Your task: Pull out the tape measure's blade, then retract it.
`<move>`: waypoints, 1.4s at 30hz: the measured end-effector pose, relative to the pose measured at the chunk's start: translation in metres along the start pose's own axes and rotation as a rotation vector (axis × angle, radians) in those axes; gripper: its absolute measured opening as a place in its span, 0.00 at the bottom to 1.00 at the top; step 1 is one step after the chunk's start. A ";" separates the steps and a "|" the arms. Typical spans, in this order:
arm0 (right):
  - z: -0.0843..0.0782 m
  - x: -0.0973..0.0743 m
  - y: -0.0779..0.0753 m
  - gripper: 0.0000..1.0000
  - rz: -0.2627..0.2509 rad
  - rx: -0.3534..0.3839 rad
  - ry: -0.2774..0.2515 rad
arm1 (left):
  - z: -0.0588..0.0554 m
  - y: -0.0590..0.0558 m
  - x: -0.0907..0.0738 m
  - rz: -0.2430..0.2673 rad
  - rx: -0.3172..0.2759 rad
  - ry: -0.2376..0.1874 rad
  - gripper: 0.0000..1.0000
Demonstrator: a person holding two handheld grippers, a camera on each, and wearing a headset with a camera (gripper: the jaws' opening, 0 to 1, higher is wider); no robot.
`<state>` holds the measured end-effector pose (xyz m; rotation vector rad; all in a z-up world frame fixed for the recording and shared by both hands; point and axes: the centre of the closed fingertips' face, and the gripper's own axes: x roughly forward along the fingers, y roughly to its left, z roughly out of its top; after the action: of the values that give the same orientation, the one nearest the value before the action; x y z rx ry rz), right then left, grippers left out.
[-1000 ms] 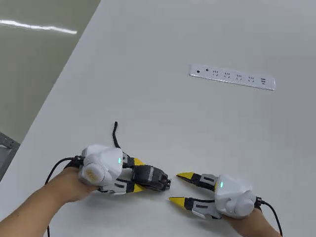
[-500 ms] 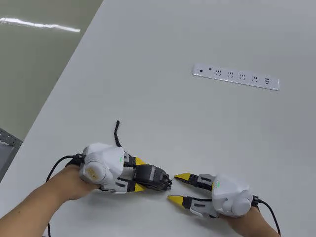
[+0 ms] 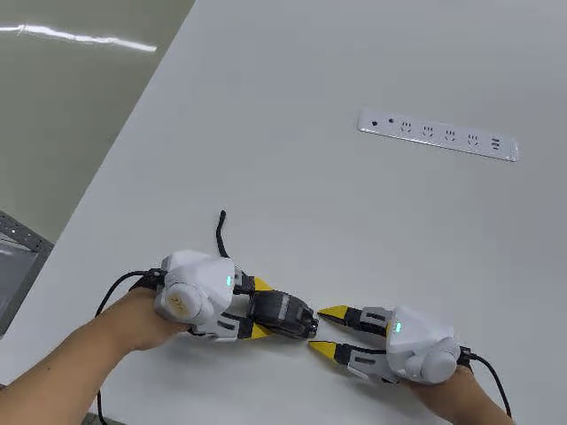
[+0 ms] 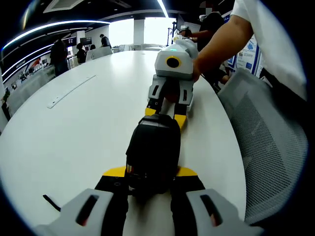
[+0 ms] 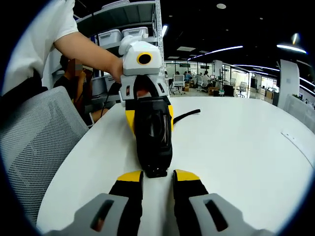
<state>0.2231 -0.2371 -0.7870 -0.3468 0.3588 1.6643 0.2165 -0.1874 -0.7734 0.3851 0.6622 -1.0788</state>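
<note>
Head view: a person stands at a white table [image 3: 310, 177] with a two-jaw gripper in each hand, the two pointing toward each other near the table's front edge. The left gripper [image 3: 263, 309] has its yellow-tipped jaws closed against the two sides of a black tape measure [image 3: 282, 312], which rests low on the table surface. The case's front end, where the blade comes out, points toward the right gripper [image 3: 327, 330].

The right gripper's jaws are partly apart and grip nothing. In the right gripper view, the small front lip of the tape measure sits just at the gap between the two yellow tips. Whether the tips touch it cannot be told.

No blade shows outside the case, so the pull-out step has likely not begun; this looks like the moment of lining up for the first grab. The next move probably calls for the right jaws to close on the blade's end tab, then draw straight away from the case while the left gripper holds it firm.

By count: one tape measure, two grippers, one white power strip [image 3: 438, 135] lying well apart toward the far right of the table, and one thin black strap [image 3: 221, 232] lying on the table just behind the left gripper. Whether the strap belongs to the tape measure is unclear.
</note>
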 end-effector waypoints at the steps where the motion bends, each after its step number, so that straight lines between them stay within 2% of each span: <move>1: 0.001 0.001 0.000 0.22 0.002 0.001 -0.001 | 0.000 0.000 0.000 0.000 0.000 0.000 0.29; 7: 0.000 0.002 0.001 0.20 0.010 -0.008 -0.005 | 0.000 0.000 0.000 0.000 0.000 0.000 0.29; 9: 0.000 0.003 0.005 0.17 0.031 -0.029 -0.006 | 0.000 0.000 0.000 -0.001 0.001 0.001 0.29; 16: 0.000 0.002 0.001 0.14 0.020 -0.019 -0.018 | 0.000 -0.001 0.000 -0.006 0.008 0.004 0.29; 17: -0.001 0.002 0.004 0.14 0.035 -0.013 -0.018 | 0.000 0.000 0.000 -0.005 0.015 0.004 0.29; 42: 0.000 0.001 0.003 0.11 0.024 -0.009 -0.026 | 0.000 0.000 0.000 -0.004 0.014 0.004 0.28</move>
<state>0.2195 -0.2367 -0.7874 -0.3283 0.3369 1.6934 0.2165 -0.1875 -0.7736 0.3986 0.6594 -1.0876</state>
